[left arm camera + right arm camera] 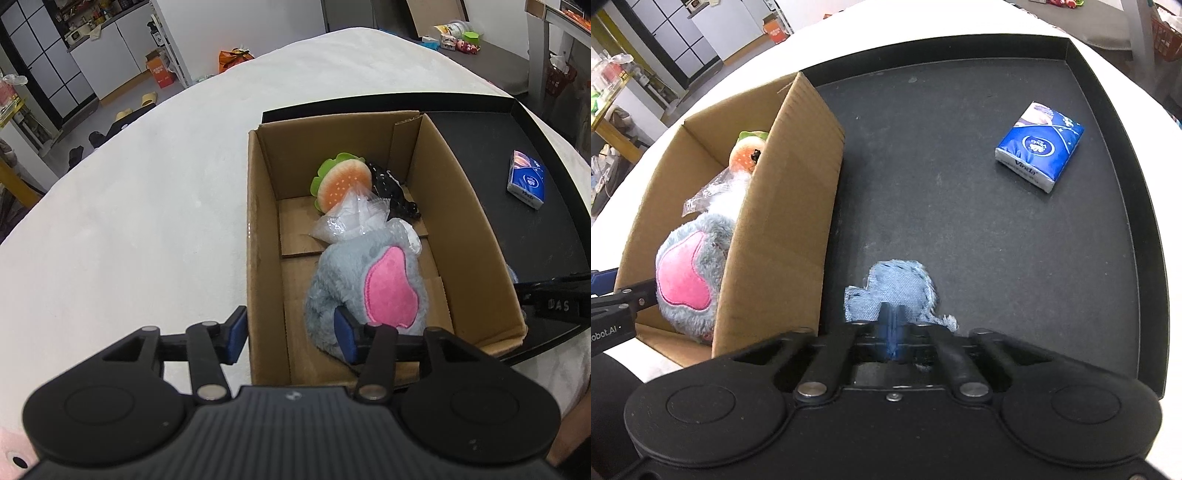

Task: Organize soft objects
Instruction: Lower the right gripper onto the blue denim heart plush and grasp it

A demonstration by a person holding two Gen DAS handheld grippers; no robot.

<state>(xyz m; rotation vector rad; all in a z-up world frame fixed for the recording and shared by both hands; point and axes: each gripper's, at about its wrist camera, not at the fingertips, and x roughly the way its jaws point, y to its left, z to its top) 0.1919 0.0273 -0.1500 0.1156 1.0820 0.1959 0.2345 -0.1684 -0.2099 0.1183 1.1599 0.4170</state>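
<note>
Step in hand: the right tool (892,325) has its jaws pinched together on the near edge of a denim scrap (897,291) lying in the black tray (1108,122). Judged next: lift it over the wall of the cardboard box (458,206) and let go inside. The left tool (291,338) stands part-open and holds nothing, one finger outside the box's left wall, one against the grey plush toy (354,280). The box also holds a burger toy (341,181), a clear plastic bag (351,218) and something black. A tissue pack (1039,146) waits in the tray.
</note>
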